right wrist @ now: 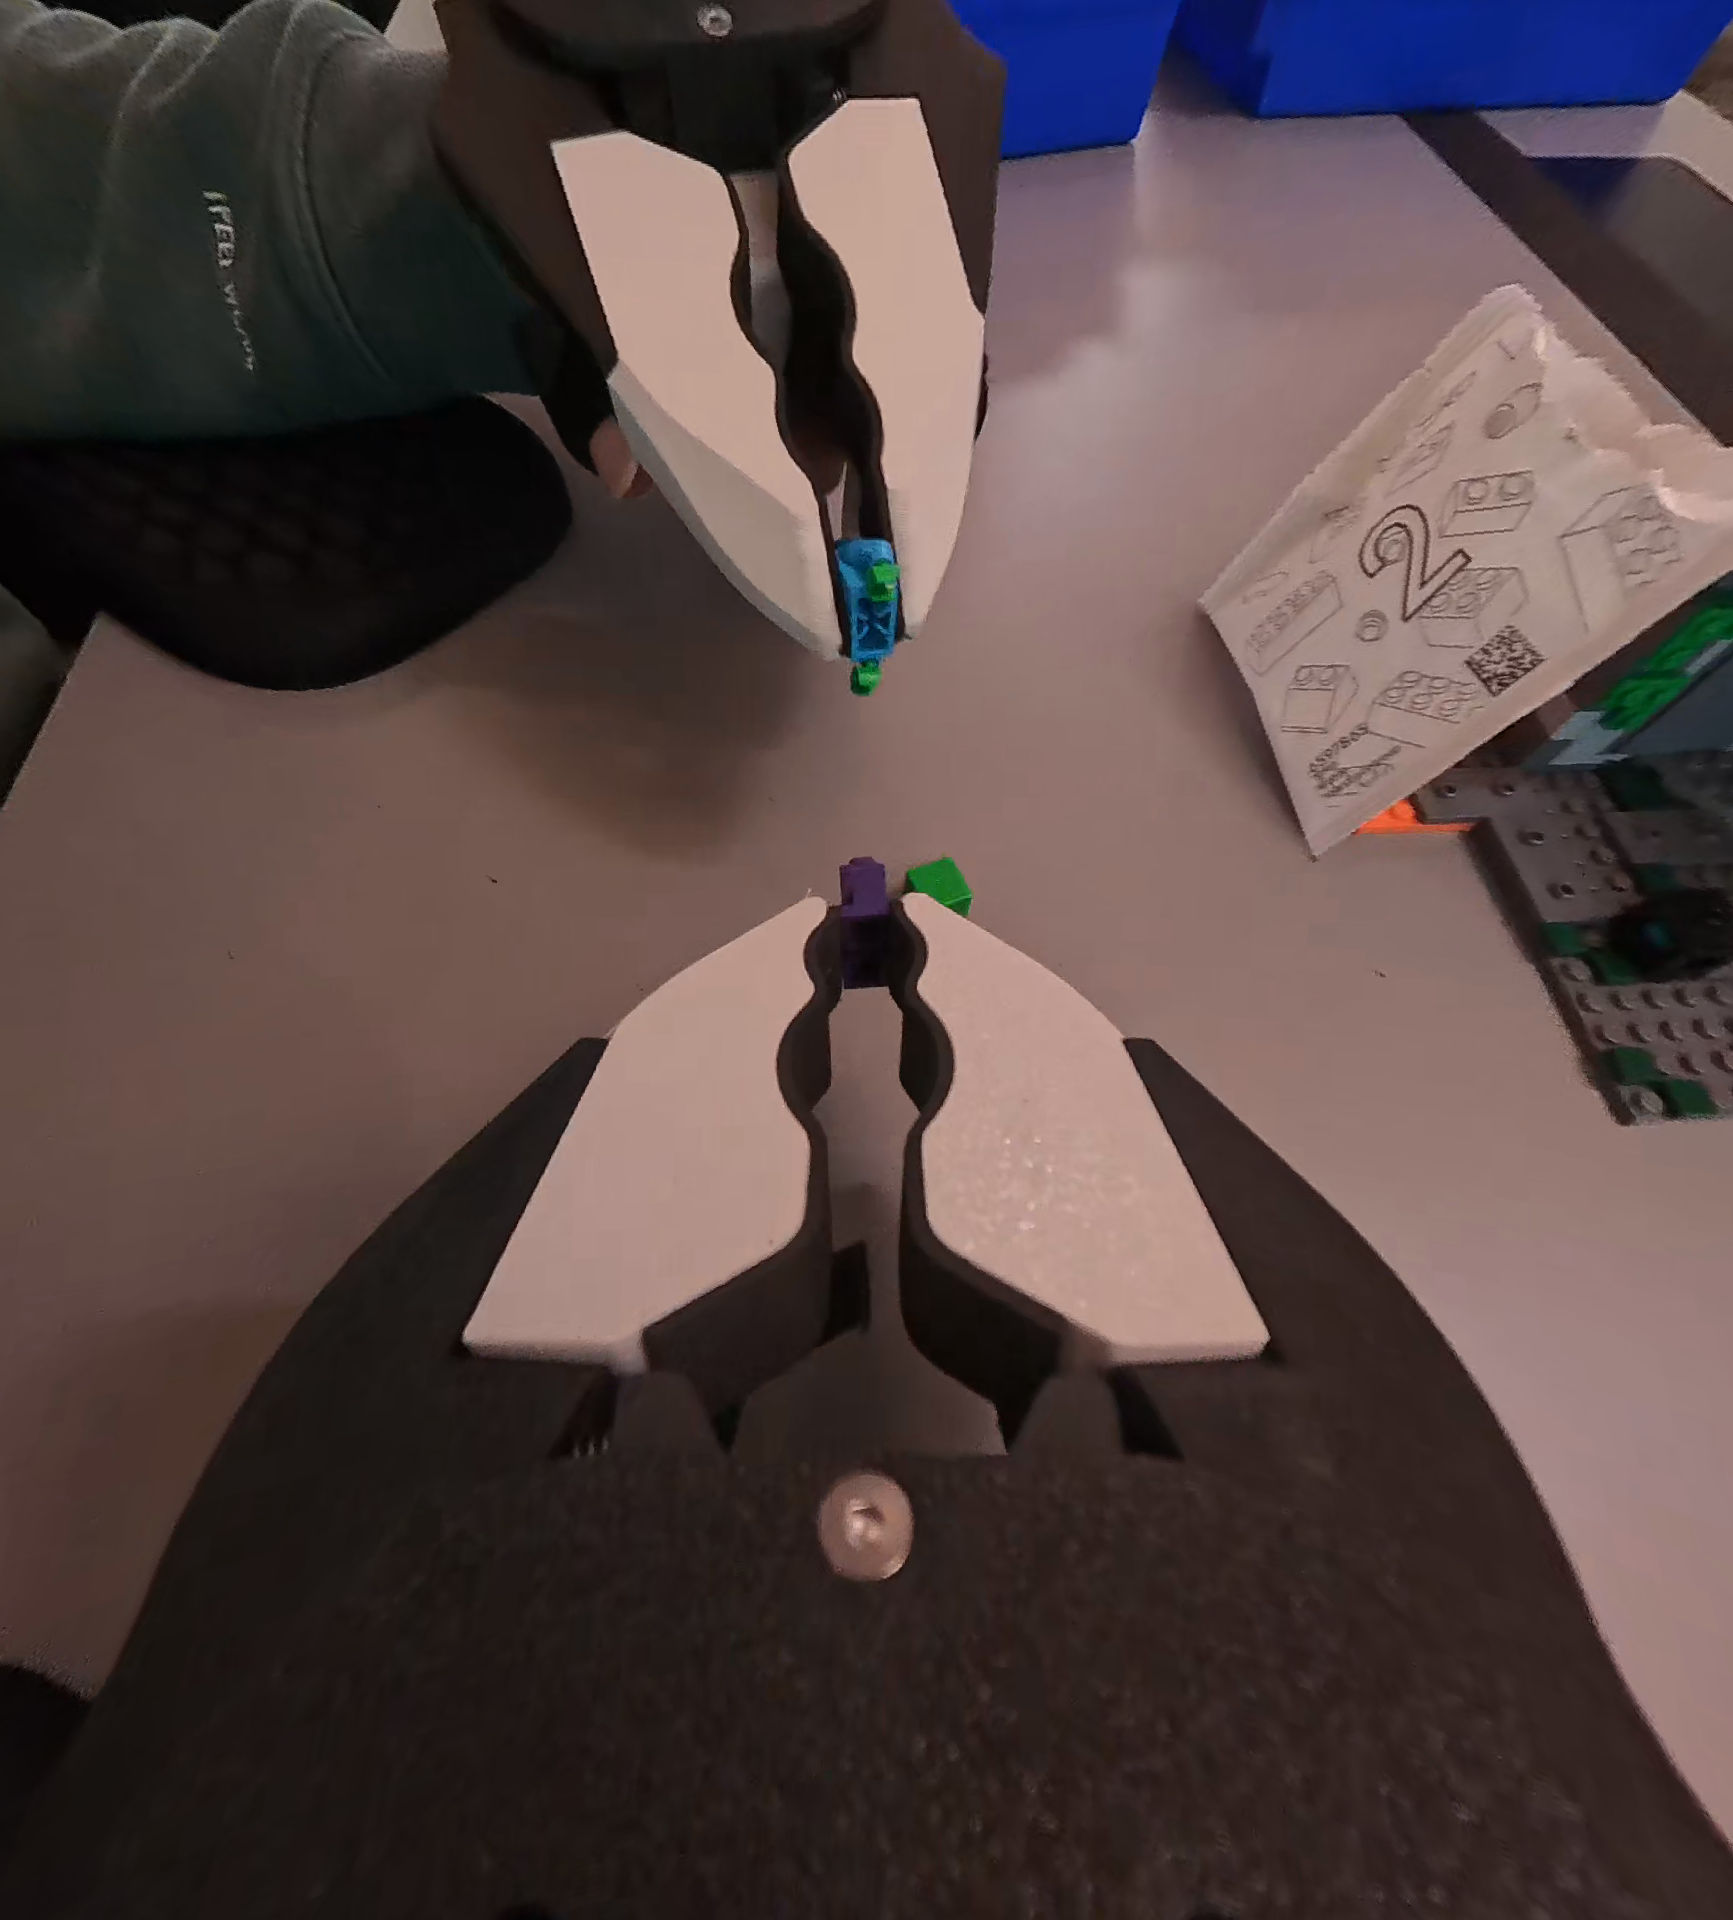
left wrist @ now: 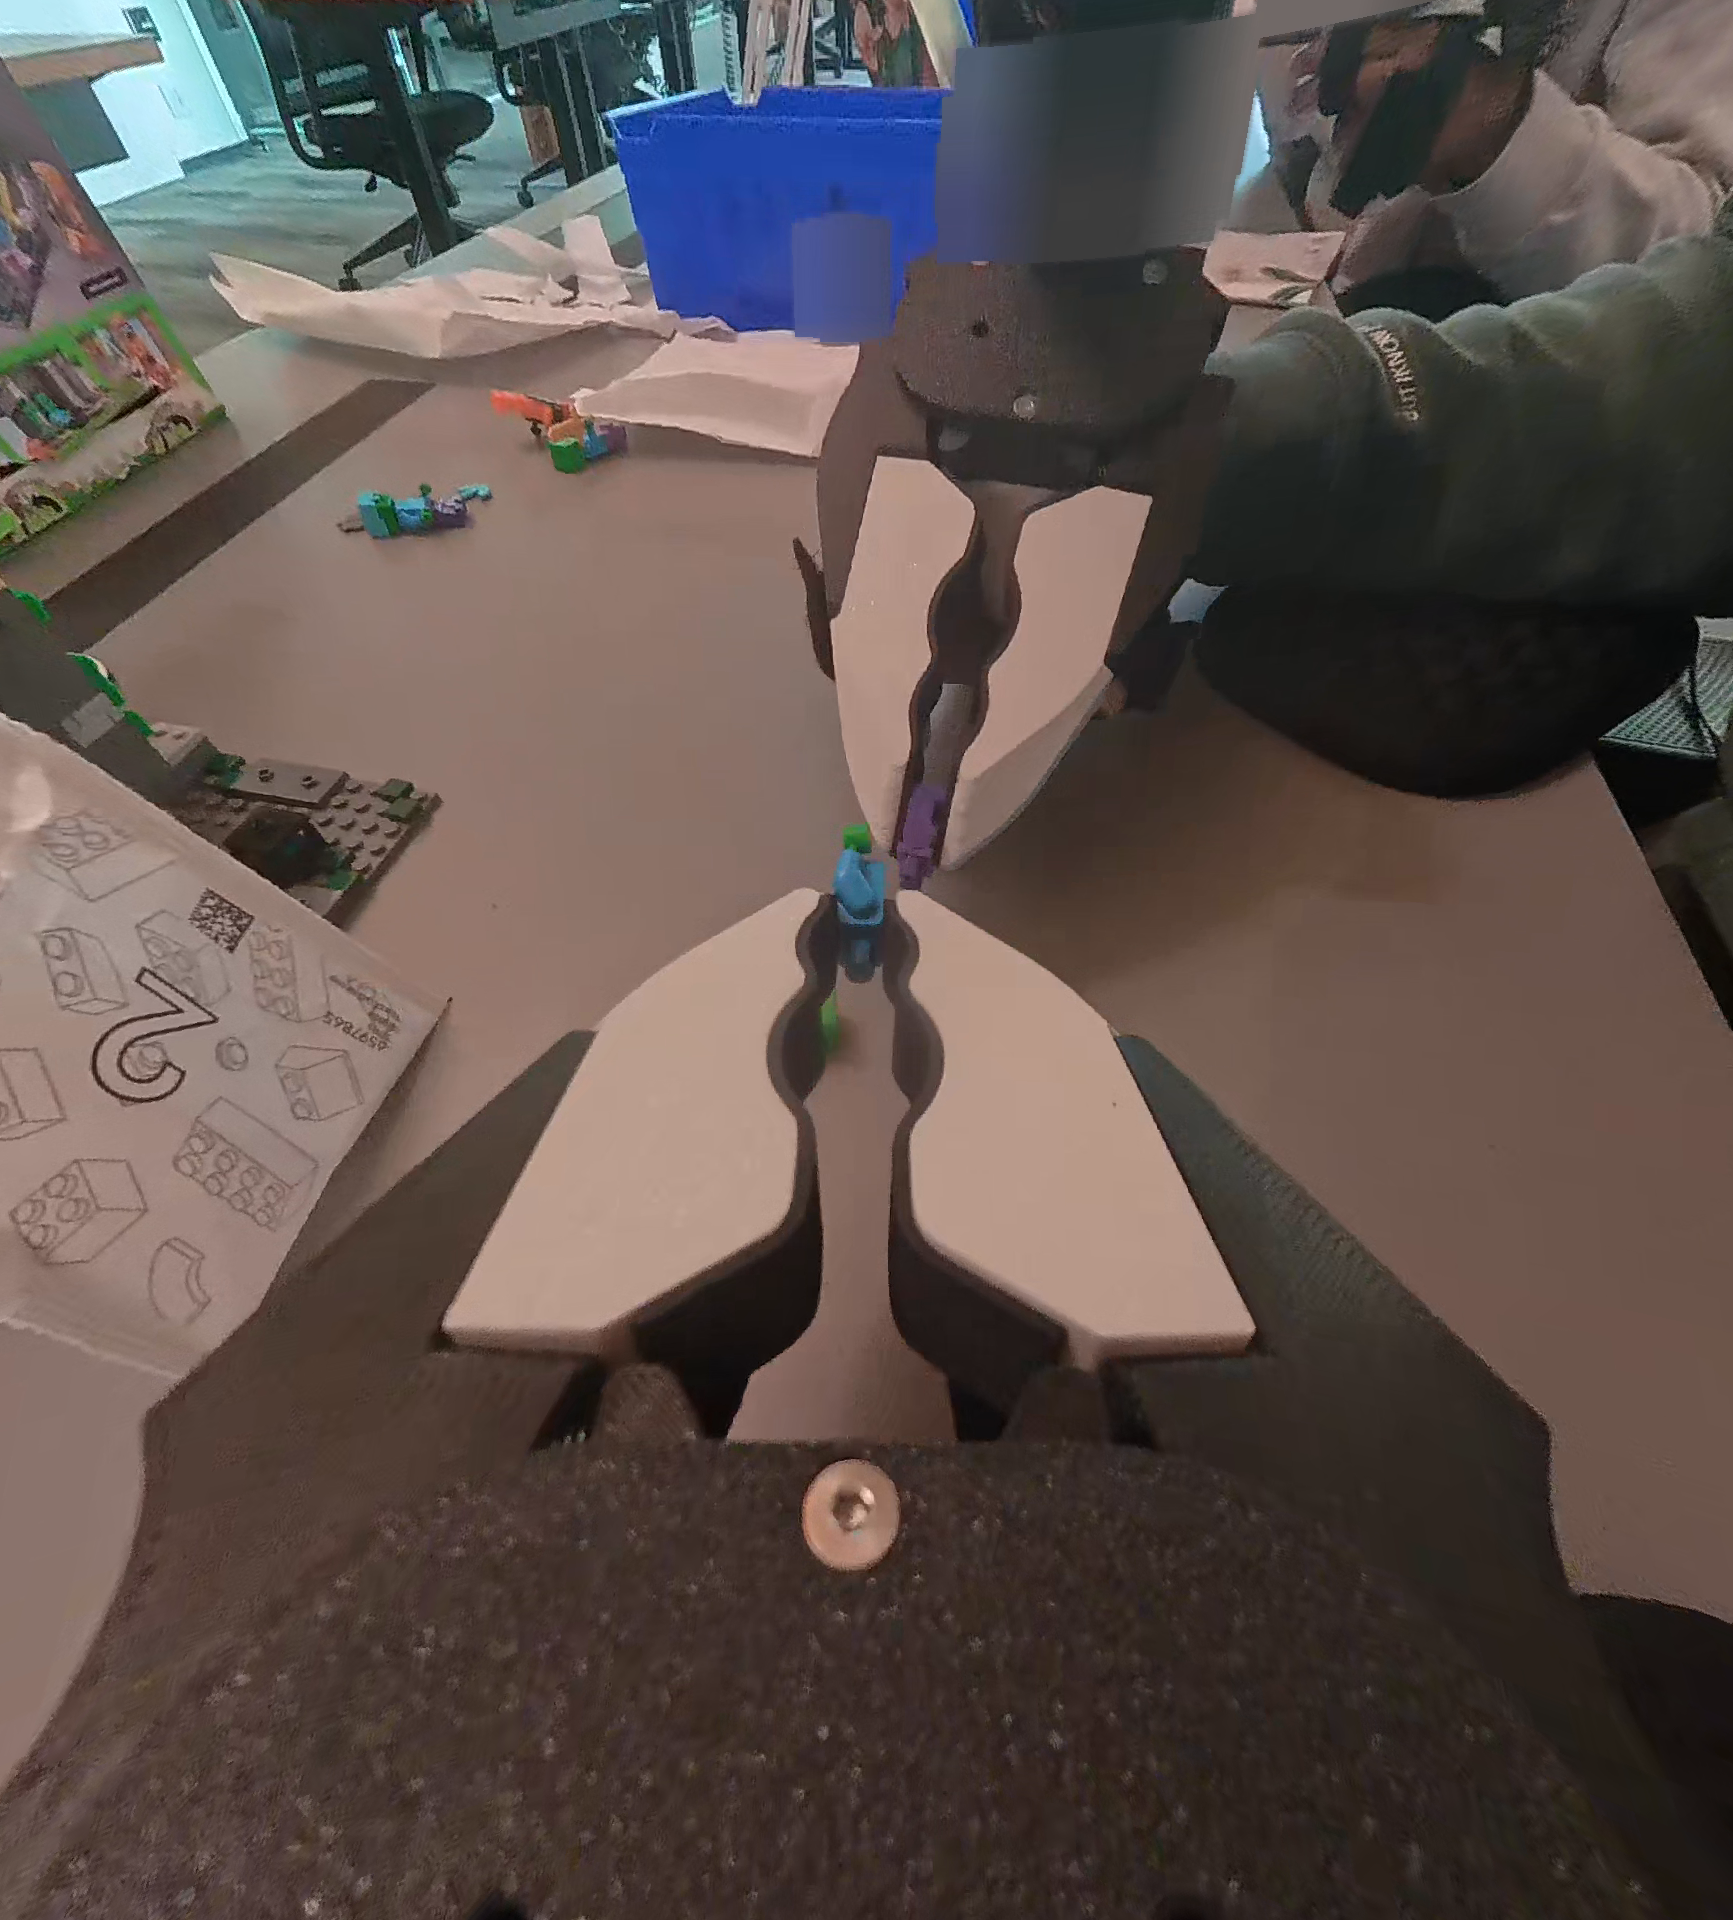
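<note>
Right tool (right wrist: 864, 935) low over the grey table (right wrist: 322, 987), fingers clamped on a small purple brick (right wrist: 860, 914), a loose green cube (right wrist: 941, 883) lying just beside its right fingertip. Facing it from the far side, left tool (right wrist: 867, 634) gripping a blue piece with green studs (right wrist: 870, 608), a green-sleeved arm (right wrist: 166, 229) behind. Off to the right: printed paper bag (right wrist: 1444, 582), grey studded baseplate build (right wrist: 1672, 966), blue bins (right wrist: 1361, 52) at the back.

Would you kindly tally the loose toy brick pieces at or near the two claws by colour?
Purple plastic brick, in the right claw: 1
Blue-and-green plastic brick piece, in the left claw: 1
Green plastic cube on the grey table: 1
Total: 3
</note>
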